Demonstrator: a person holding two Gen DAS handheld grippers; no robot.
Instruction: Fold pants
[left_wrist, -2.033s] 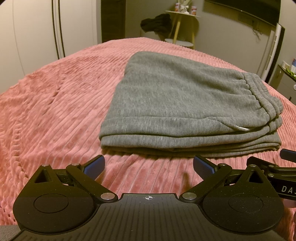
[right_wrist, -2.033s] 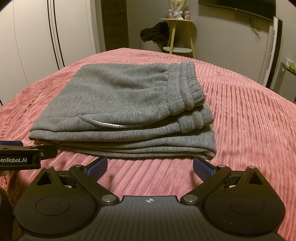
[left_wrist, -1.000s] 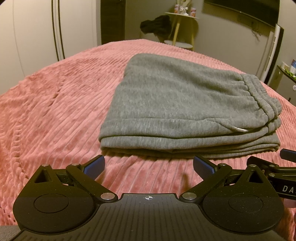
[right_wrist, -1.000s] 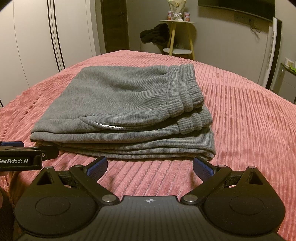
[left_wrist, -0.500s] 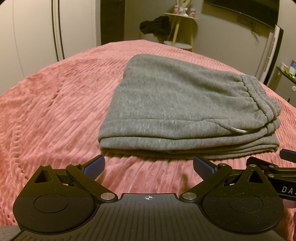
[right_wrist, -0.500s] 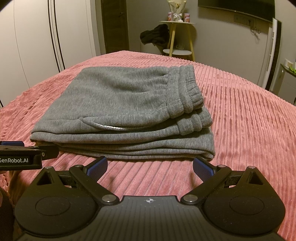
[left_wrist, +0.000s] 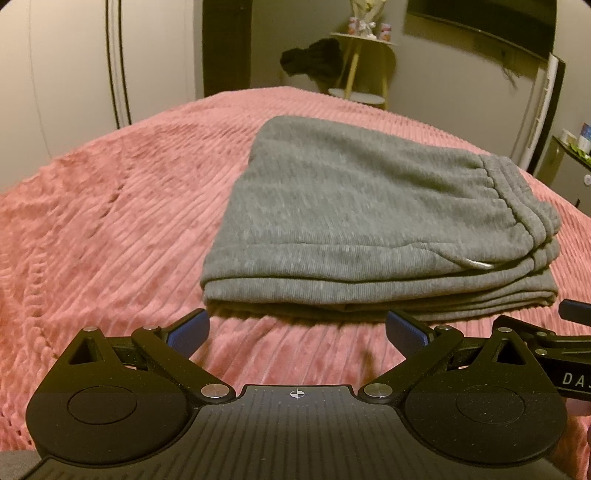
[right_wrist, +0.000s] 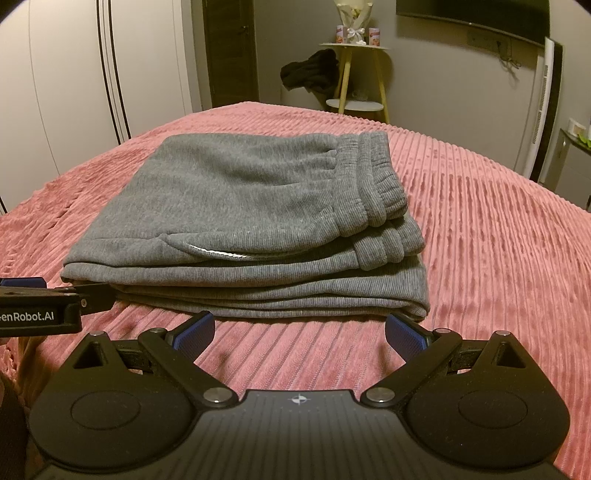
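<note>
Left wrist view, grey pants (left_wrist: 369, 221) folded on pink bedspread (left_wrist: 110, 240), left gripper (left_wrist: 295, 328) spread empty, right gripper (right_wrist: 299, 328) likewise agape.

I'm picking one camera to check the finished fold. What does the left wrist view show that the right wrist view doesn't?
Only the left wrist view shows the wide stretch of pink bedspread left of the pants, and the right hand-held gripper entering at its right edge.

Only the right wrist view shows the bedspread to the right of the waistband, and the left hand-held gripper at its left edge.

Both show the folded grey pants lying in stacked layers, the side table behind, and open jaws holding nothing.
</note>
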